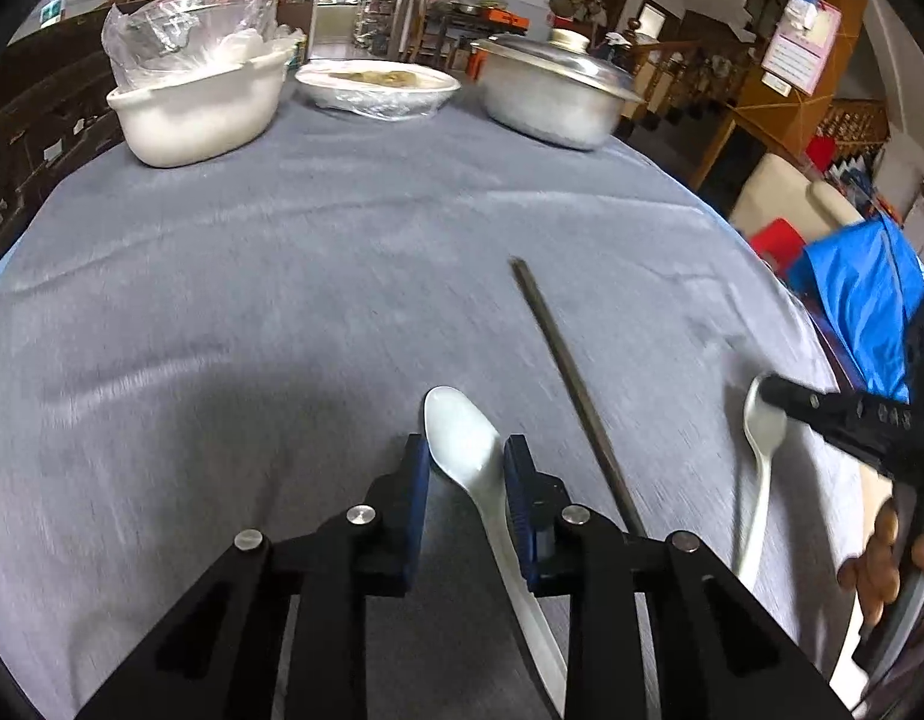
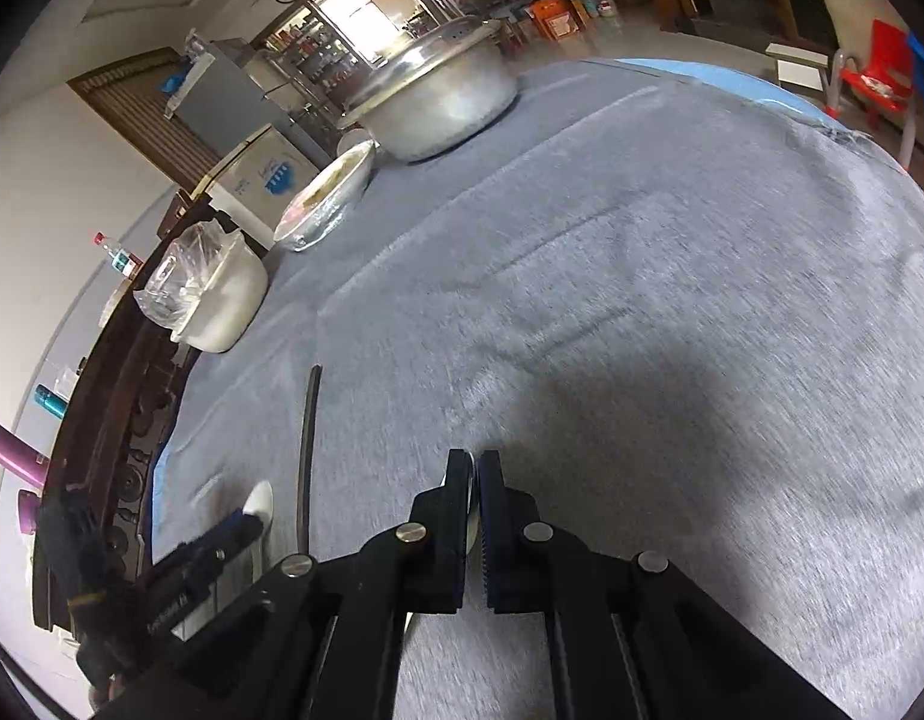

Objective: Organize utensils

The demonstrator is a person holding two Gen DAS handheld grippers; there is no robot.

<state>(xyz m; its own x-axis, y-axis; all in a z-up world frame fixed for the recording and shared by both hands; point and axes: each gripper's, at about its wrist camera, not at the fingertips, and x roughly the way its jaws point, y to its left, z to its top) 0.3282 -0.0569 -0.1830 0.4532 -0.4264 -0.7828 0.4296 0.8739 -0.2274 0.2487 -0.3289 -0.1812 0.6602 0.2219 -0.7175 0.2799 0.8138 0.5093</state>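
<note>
Between parted jaws, white spoon (image 1: 462, 438) points bowl-forward.

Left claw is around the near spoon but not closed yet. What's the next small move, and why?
Probably close the left claw on the near spoon: its neck already lies between the open blue pads, flat on the grey cloth. The right claw looks shut on the other spoon.

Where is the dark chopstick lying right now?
In the left wrist view the dark chopstick lies on the grey tablecloth, between two white spoons: one between the left gripper fingers, one at the right gripper.
</note>
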